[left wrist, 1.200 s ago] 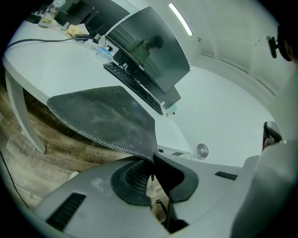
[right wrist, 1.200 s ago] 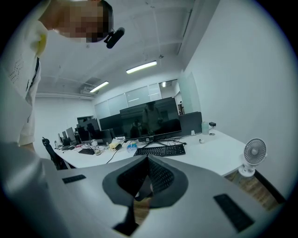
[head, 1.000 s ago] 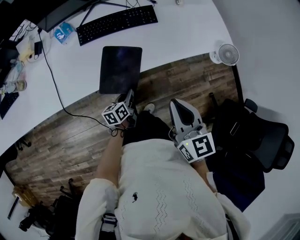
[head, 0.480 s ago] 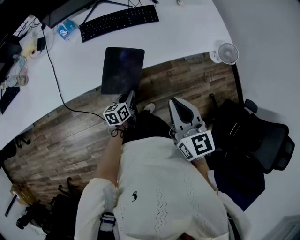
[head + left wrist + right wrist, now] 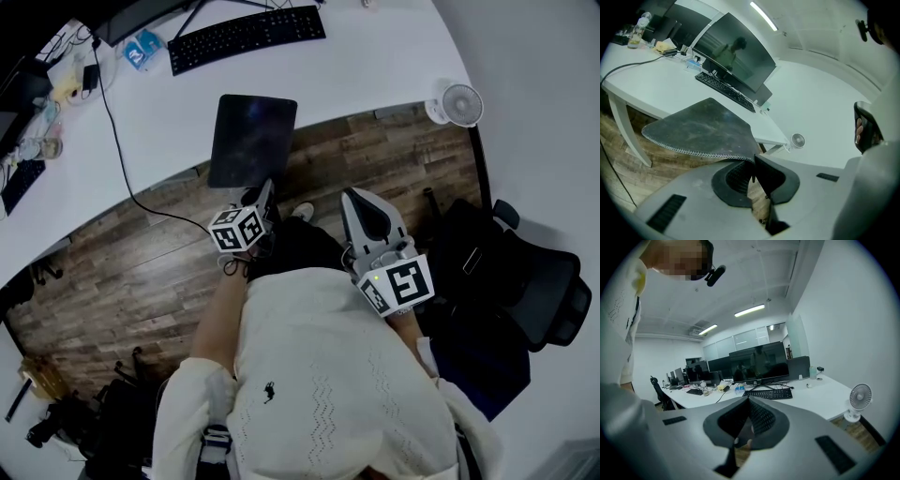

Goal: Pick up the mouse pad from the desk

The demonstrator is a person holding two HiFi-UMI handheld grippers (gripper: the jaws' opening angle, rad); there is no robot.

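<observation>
A white curved table (image 5: 375, 66) is sweeping over a wood-plank floor (image 5: 122, 272) in an office. The dark mouse pad (image 5: 251, 141) is hanging at the table's near rim, its far half over the white top and its near half out above the planks; whether its far edge is touching the table I cannot tell. The left gripper (image 5: 265, 194), at 6 o'clock of the pad, is pinching the pad's near corner, its fingers (image 5: 761, 171) clamping just behind the stitched edge. The right gripper (image 5: 361, 208) is hovering at 3 o'clock of the left one, well apart, its fingers (image 5: 757, 416) pressing together on nothing.

A black keyboard (image 5: 246, 37) is lying at 12 o'clock of the pad, a white fan (image 5: 457, 103) is standing at 2 o'clock, and a blue packet (image 5: 142, 52) is sitting at 10 o'clock, its print too small to read. Each gripper's cube is showing black-and-white square markers rather than words.
</observation>
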